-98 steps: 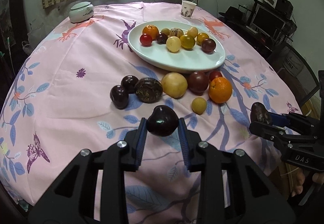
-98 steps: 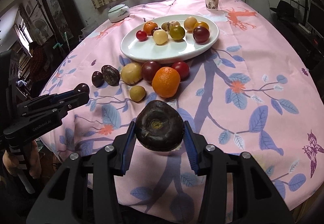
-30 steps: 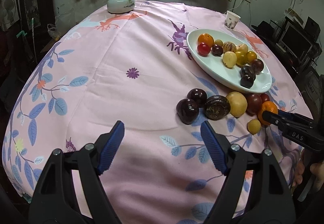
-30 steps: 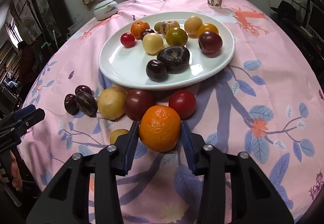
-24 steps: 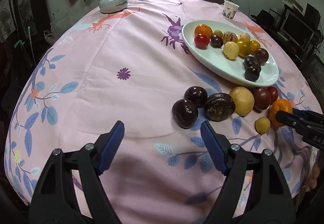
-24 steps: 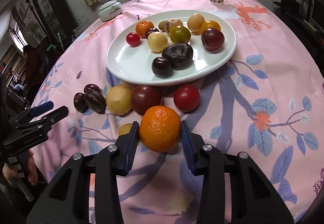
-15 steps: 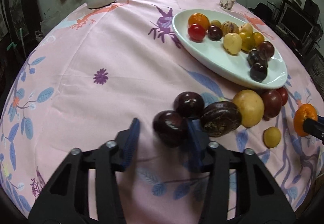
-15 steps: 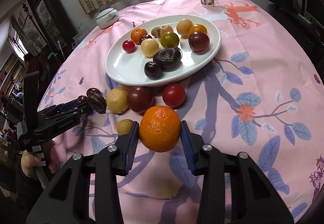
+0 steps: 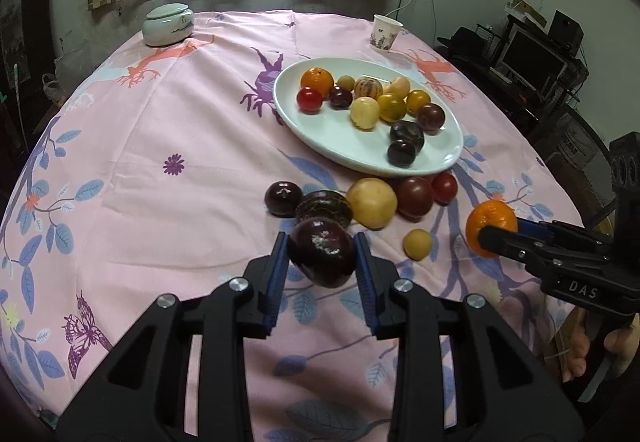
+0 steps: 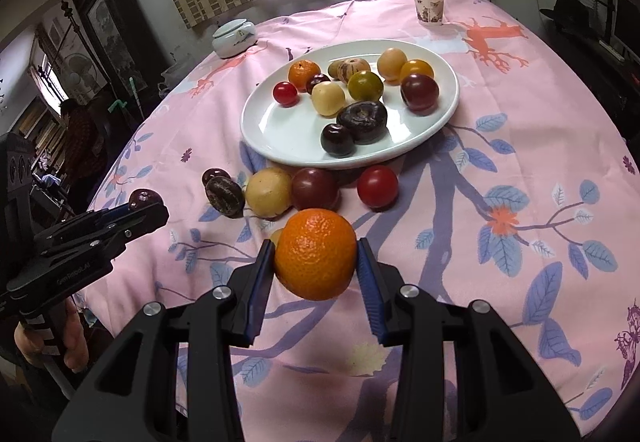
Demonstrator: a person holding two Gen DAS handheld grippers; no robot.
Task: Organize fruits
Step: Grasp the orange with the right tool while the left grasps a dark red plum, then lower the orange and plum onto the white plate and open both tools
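My left gripper (image 9: 322, 256) has just been closing, and its 2 blue pads now clamp a dark purple plum (image 9: 322, 251), held clear above the pink tablecloth (image 9: 160, 202). My right gripper (image 10: 316, 262) is clamped on an orange (image 10: 315, 253), also up off the cloth; from the left cam I see it out to the right w/ the orange poking past the fingers.

The white plate (image 10: 288, 134) sits past the loose fruit, nearer the far side of the table. On it: small orange, red tomato, pale yellow fruit, green-yellow one, striped one, 2 yellow-orange ones, dark red tomato, plus a big dark wrinkled fruit touching a small dark plum at the near edge.

Loose fruit on the cloth just in front of the plate, in a row: dark plum (image 9: 283, 198), dark wrinkled fruit (image 9: 324, 204), big yellow fruit (image 9: 371, 202), dark red tomato (image 9: 415, 196), red tomato (image 9: 445, 187). Small yellow fruit (image 9: 417, 244) lies nearer me, btwn the 2 grippers.

Far side: lidded ceramic jar (image 9: 168, 24) and paper cup (image 9: 386, 33).
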